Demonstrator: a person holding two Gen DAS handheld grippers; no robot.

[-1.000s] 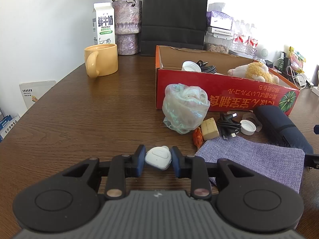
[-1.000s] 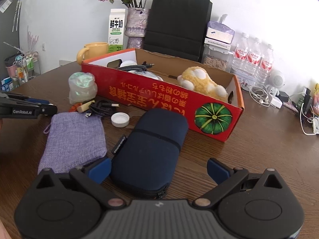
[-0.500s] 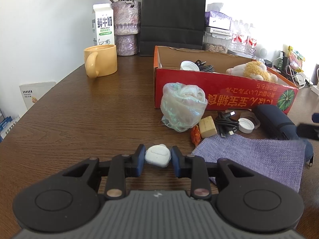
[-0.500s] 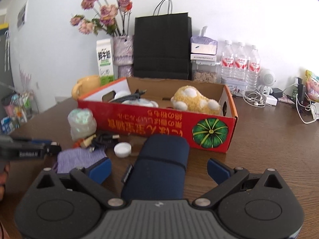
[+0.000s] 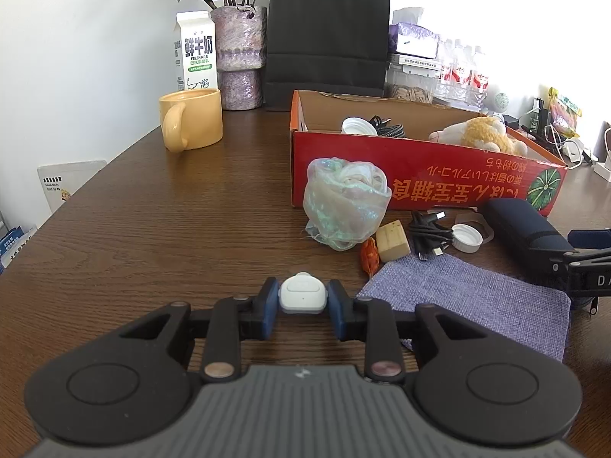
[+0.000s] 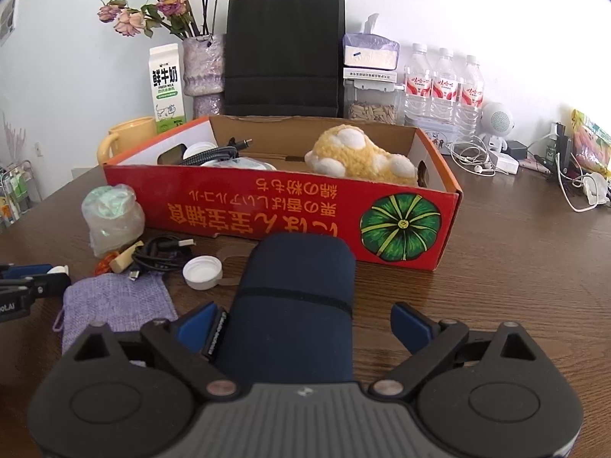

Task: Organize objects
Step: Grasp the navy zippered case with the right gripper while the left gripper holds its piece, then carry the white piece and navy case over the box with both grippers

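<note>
A dark wooden bench [image 5: 160, 206] is set against a white wall, with clutter lined up along its far edge. At the far left a yellow mug [image 5: 193, 119] is seen, behind it a milk carton [image 5: 196, 57] and a purple vase [image 5: 240, 57] of dried roses, then a black paper bag [image 5: 328, 34]. Nearer the middle, the left claw [image 5: 303, 305] is clenched on a small white earbud case [image 5: 303, 297], which is gripped between the blue pads just above the bench. Beyond it a crumpled plastic bag [image 5: 345, 206] lies touching the front wall of the red cardboard box [image 6: 275, 206]; inside the box a black cable, a white lid and a yellow plush toy [image 6: 359, 156] are held. In front of the box, a small orange item, a tan block [image 5: 392, 240], a coiled black cable [image 6: 160, 257] and a white bottle cap [image 6: 202, 271] lie close together, beside a purple fabric pouch [image 5: 469, 297]. To the right, a navy zip case [image 6: 294, 297] lies lengthwise between the pads of the right claw [image 6: 305, 324]; the jaws are closing, the left pad is just beside the case's edge and the right pad is clearly apart from it, so the case is not yet gripped. Water bottles [image 6: 443, 84] and white cables are seen at the far right.
</note>
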